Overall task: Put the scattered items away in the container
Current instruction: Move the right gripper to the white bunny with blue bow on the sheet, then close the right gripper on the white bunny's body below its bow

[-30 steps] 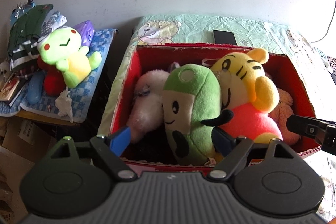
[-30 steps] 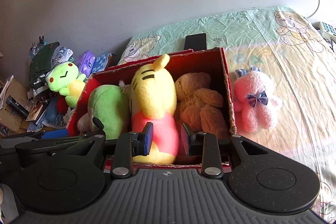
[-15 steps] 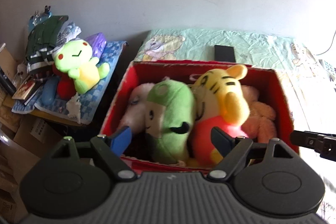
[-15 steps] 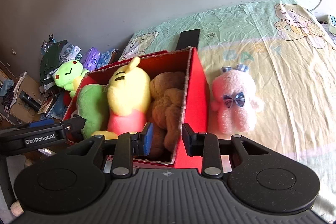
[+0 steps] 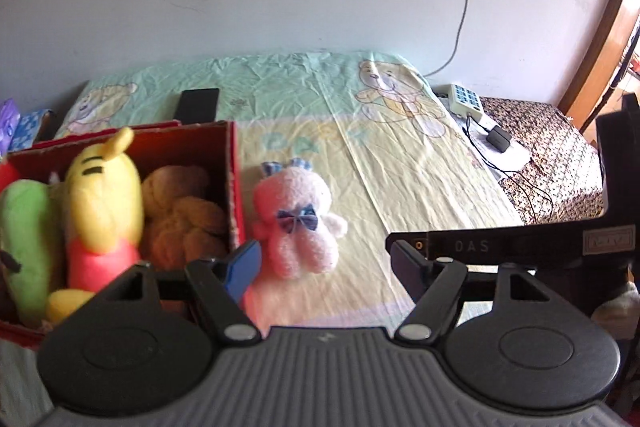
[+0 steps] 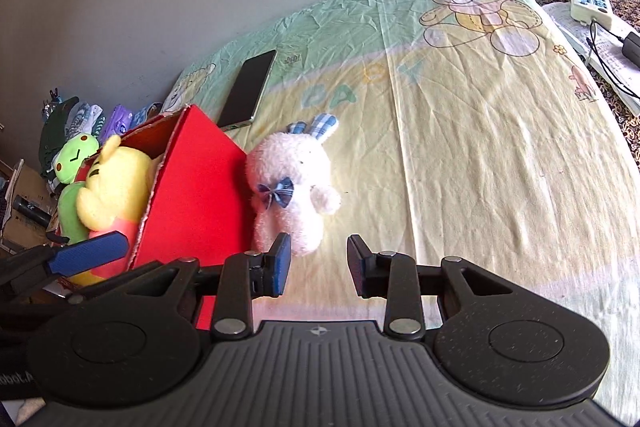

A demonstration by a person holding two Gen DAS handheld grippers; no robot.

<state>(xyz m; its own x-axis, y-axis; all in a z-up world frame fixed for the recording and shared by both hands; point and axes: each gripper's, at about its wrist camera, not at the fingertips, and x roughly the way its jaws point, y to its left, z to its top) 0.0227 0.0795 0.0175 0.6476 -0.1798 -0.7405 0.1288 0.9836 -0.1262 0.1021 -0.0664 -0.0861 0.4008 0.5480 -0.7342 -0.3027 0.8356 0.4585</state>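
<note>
A pink bunny plush (image 5: 298, 219) (image 6: 292, 187) with a blue bow lies on the bed sheet, touching the right outer wall of the red box (image 5: 234, 163) (image 6: 188, 195). Inside the box sit a green plush (image 5: 26, 235), a yellow tiger plush (image 5: 102, 203) (image 6: 116, 187) and a brown bear plush (image 5: 184, 215). My left gripper (image 5: 326, 267) is open and holds nothing, with the bunny just ahead of its left finger. My right gripper (image 6: 319, 263) is open and holds nothing, and the bunny's feet are close in front of its left finger. It shows as a black bar (image 5: 500, 247) in the left wrist view.
A black phone (image 6: 248, 89) (image 5: 198, 105) lies on the sheet behind the box. A white power strip (image 6: 592, 3) with a charger and cables sits at the bed's right end. A green frog plush (image 6: 76, 159) and clutter rest on a side table left of the box.
Both grippers have swung right, from over the box's plush toys to the pink bunny on the bed. The toys in the box have not moved.
</note>
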